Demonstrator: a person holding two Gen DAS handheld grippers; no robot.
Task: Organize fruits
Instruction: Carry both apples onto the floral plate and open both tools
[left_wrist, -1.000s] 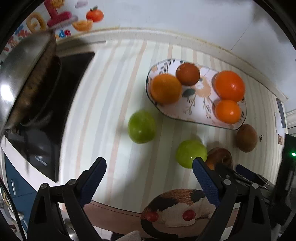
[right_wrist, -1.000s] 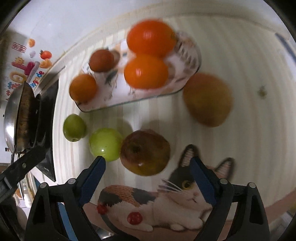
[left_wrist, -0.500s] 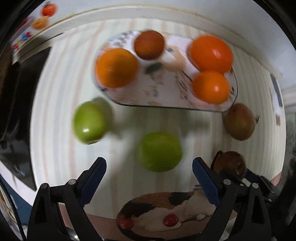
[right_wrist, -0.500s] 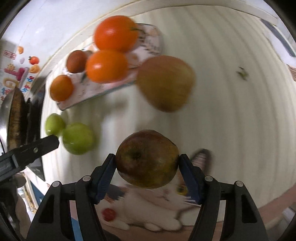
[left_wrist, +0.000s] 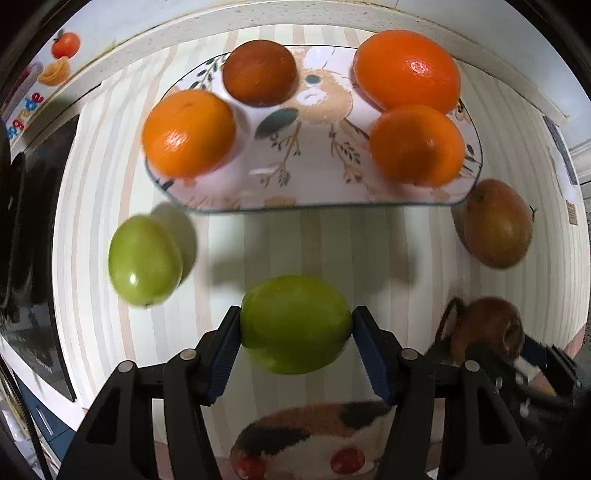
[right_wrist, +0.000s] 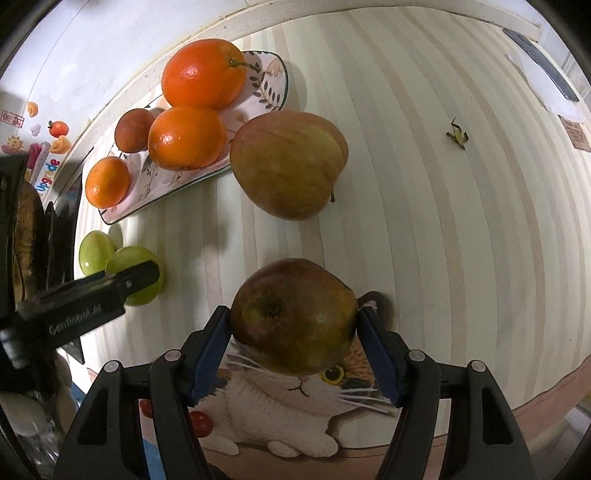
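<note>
My left gripper (left_wrist: 295, 341) is shut on a green apple (left_wrist: 295, 325) just in front of the patterned plate (left_wrist: 314, 173). The plate holds three oranges (left_wrist: 189, 133) and a small brown fruit (left_wrist: 259, 73). A second green apple (left_wrist: 144, 260) lies on the mat to the left. My right gripper (right_wrist: 293, 338) is shut on a dark red-green apple (right_wrist: 294, 315) above the mat. A larger red-yellow apple (right_wrist: 290, 164) lies beside the plate's (right_wrist: 269, 85) right end. The left gripper's arm (right_wrist: 74, 302) shows in the right wrist view.
A striped mat (right_wrist: 443, 221) with a cat picture (right_wrist: 306, 402) covers the counter. A black stove (left_wrist: 29, 206) with a pan sits at the left. The wall (left_wrist: 221, 14) runs close behind the plate. A small dried stem (right_wrist: 457, 133) lies on the mat at right.
My left gripper moved forward and closed on the nearer green apple. My right gripper closed on the dark apple and has lifted it slightly.
</note>
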